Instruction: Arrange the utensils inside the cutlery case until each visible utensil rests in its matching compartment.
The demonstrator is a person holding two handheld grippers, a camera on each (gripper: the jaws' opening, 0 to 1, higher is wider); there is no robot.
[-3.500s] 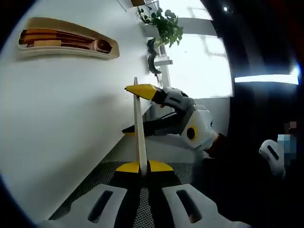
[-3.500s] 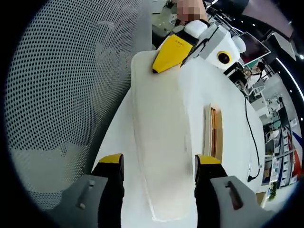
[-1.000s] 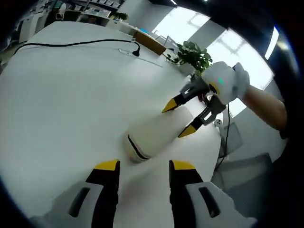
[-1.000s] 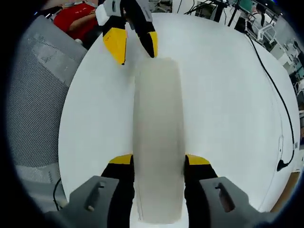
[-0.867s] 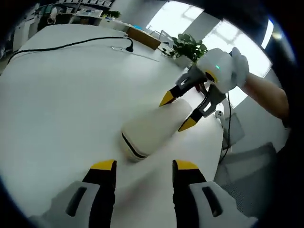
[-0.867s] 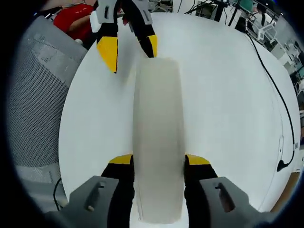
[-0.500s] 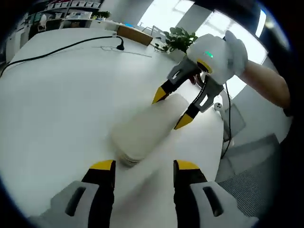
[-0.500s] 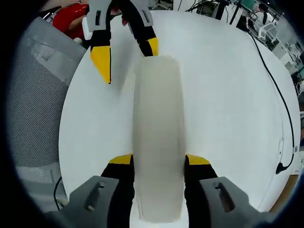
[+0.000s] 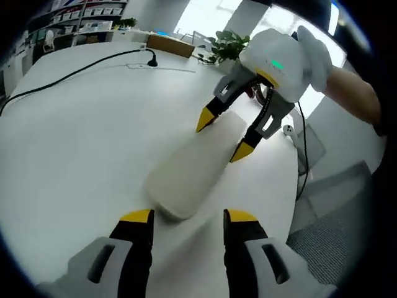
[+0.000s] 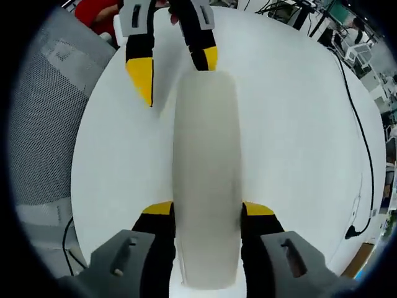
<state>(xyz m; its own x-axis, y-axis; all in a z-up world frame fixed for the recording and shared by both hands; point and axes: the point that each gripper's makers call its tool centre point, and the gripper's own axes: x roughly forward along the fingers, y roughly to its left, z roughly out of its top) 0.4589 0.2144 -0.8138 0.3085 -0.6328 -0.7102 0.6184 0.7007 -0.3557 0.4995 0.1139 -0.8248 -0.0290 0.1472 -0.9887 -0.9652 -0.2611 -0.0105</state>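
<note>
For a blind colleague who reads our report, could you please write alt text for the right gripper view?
The right gripper clamps one end of a long cream cutlery case lying closed on a white table. At the case's far end, the left gripper is open. A grey mesh chair stands beside the table.

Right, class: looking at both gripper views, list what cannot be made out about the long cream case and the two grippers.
- Inside of the long cream plastic case: both views show its smooth outer shell, so utensils and compartments are hidden.
- Near end of the case, right gripper view: cut off by the bottom edge between the right gripper jaws.
- Left gripper, left gripper view: whether it touches the case cannot be told.
</note>
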